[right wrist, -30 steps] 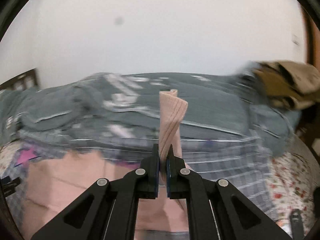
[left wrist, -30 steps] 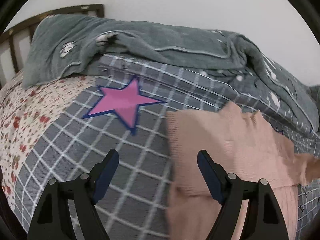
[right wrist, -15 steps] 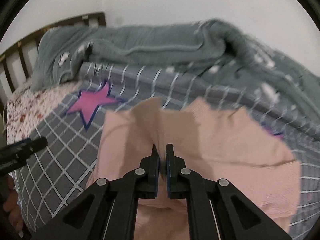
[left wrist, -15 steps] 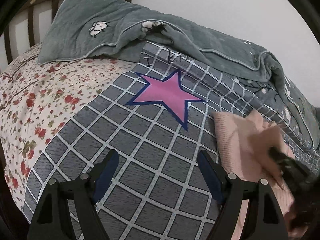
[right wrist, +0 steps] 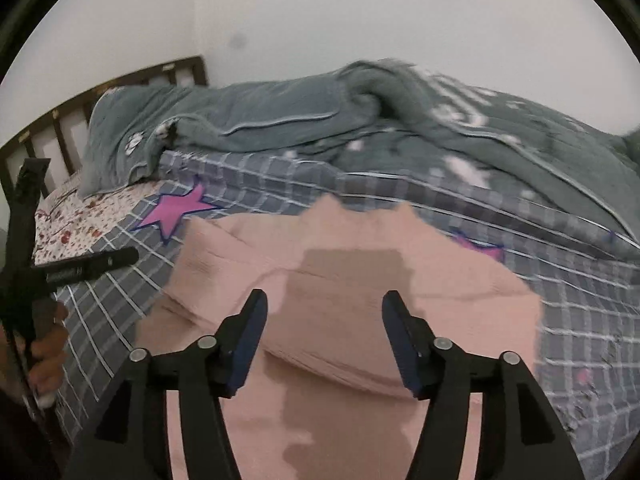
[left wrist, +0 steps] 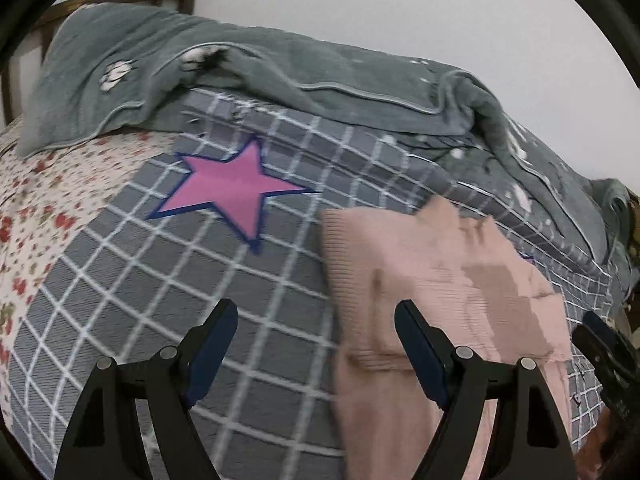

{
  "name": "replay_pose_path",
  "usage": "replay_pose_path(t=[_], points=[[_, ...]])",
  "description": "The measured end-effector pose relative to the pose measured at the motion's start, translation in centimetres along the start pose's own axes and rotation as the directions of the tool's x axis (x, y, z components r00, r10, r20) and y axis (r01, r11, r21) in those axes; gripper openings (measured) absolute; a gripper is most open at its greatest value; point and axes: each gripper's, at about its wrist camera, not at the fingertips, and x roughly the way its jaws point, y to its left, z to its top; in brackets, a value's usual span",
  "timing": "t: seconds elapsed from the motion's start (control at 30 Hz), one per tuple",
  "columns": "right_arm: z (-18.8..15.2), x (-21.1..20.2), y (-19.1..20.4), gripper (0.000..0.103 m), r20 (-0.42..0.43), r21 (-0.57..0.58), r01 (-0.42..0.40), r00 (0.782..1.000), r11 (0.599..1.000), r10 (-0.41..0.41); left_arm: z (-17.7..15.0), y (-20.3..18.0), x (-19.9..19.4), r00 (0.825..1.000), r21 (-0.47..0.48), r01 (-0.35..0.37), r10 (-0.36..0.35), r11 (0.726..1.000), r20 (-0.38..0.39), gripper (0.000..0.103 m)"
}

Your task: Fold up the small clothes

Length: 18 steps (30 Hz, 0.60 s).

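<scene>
A small pink knitted garment lies on the grey checked bedcover, with one part folded over its body. Above it my right gripper hovers with its jaws opening and nothing pinched between the pads. In the left wrist view the same pink garment lies at the right. My left gripper stands open over the bedcover; its right finger is over the garment's left edge and nothing is held. The right gripper's tip shows at the far right.
A rumpled grey-green blanket lies along the back of the bed by the white wall. A pink star marks the checked cover. A floral sheet and a wooden headboard are at the left. A hand holds the left gripper.
My right gripper came down with the pink fabric it pinched, then let it go; its jaws now stand apart. The left gripper swung left and back to the garment's edge.
</scene>
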Motion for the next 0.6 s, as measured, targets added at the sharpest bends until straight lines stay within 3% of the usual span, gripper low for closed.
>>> replay_pose_path(t=[0.23, 0.4, 0.6], points=[[-3.8, -2.2, -6.9, 0.061, -0.006, 0.057, 0.111, 0.994, 0.992, -0.111, -0.2, -4.1, 2.5, 0.998, 0.004, 0.043, -0.043, 0.999, -0.035, 0.077], [-5.5, -1.6, -9.9, 0.061, -0.025, 0.098, 0.119, 0.993, 0.988, -0.117, -0.4, -6.2, 4.0, 0.999, 0.082, 0.017, -0.014, 0.996, -0.04, 0.05], [-6.5, -1.4, -10.8, 0.061, -0.039, 0.079, 0.116, 0.993, 0.99, -0.113, -0.8, -6.7, 5.6, 0.998, 0.115, -0.032, 0.038, 0.993, -0.053, 0.046]])
